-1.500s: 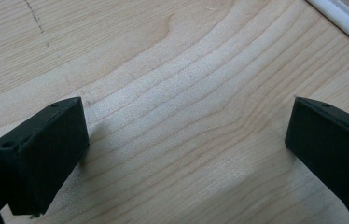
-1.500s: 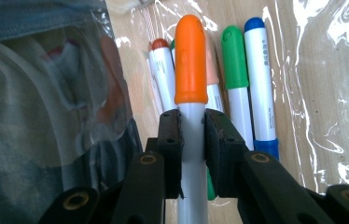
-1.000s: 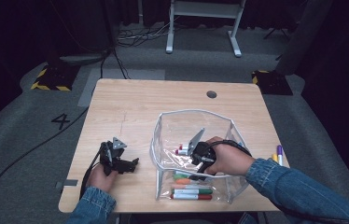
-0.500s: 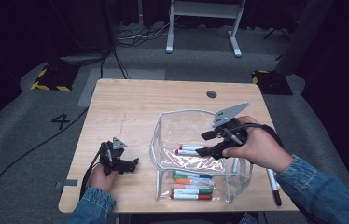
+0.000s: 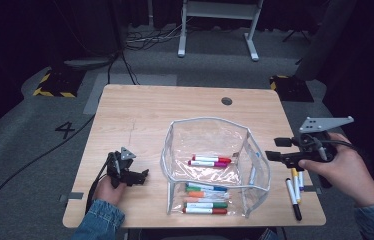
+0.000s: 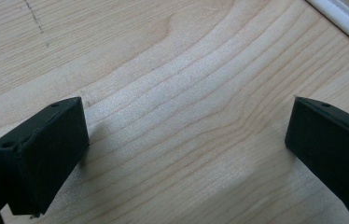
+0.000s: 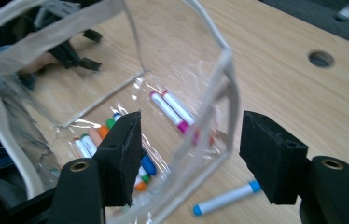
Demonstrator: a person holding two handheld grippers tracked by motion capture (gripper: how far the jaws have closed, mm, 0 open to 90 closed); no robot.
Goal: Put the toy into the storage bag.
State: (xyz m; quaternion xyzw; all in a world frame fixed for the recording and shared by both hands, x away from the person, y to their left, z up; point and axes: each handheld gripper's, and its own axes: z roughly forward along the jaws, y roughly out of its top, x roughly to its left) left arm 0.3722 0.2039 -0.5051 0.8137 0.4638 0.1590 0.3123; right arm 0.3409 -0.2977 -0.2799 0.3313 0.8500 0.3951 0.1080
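Note:
A clear plastic bag [image 5: 255, 165] with white trim stands open on the wooden table [image 5: 140, 115]. Two pink-and-red markers [image 5: 209, 160] lie in its back part, and several more markers [image 5: 205, 197] lie along its front. My right gripper [image 5: 273, 149] hovers open just right of the bag, with nothing held. In the right gripper view the bag's near wall [image 7: 226, 98] stands ahead between my open jaws [image 7: 189, 154]. My left gripper [image 5: 144, 176] rests open on the table left of the bag, over bare wood [image 6: 186, 140].
Three loose markers [image 5: 295, 187] lie on the table right of the bag, under my right hand; one is blue-capped [image 7: 224, 198]. A round hole [image 5: 226, 101] sits near the table's far edge. Dark floor with cables surrounds the table.
My right gripper has come up out of the bag and moved right, past its right wall. Two markers now lie where it was. The left gripper has not moved.

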